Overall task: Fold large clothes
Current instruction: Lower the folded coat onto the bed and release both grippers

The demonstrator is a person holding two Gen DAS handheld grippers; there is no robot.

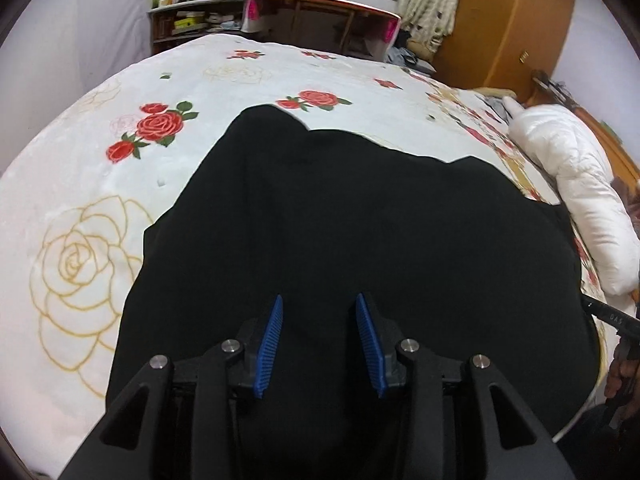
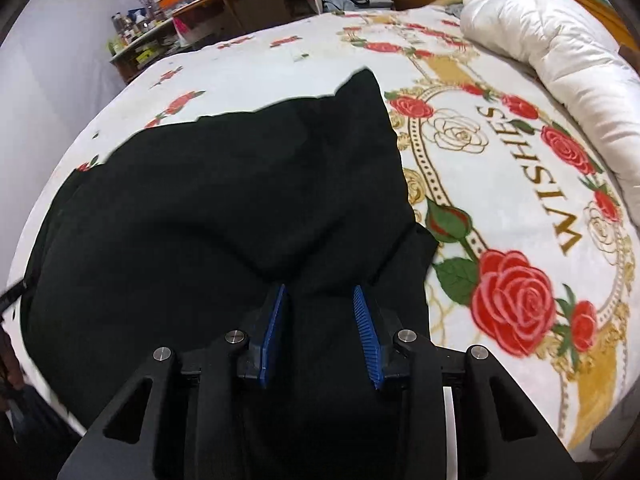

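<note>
Below both claws, a large black garment (image 1: 340,220) is lying spread across a bed covered by a white blanket (image 1: 80,200) printed with red and gold roses. The left claw (image 1: 320,340) is hovering over the garment's near part, its blue pads (image 1: 270,344) standing apart with only dark cloth showing beneath the gap; whether the pads are touching the fabric I cannot tell. The right claw (image 2: 320,332) is likewise standing spread over the garment's (image 2: 220,200) right side, near the edge where black cloth is meeting the blanket's (image 2: 520,220) gold "WISHES" lettering. A fold of fabric is rising toward the gap between its pads (image 2: 366,336), yet a pinch cannot be made out. A white quilted duvet (image 2: 560,60) is lying bunched along the bed's right edge, well apart from the garment. Beyond the bed's far side, a wooden desk (image 1: 320,16) and a cluttered shelf (image 1: 188,12) are standing against the wall.
</note>
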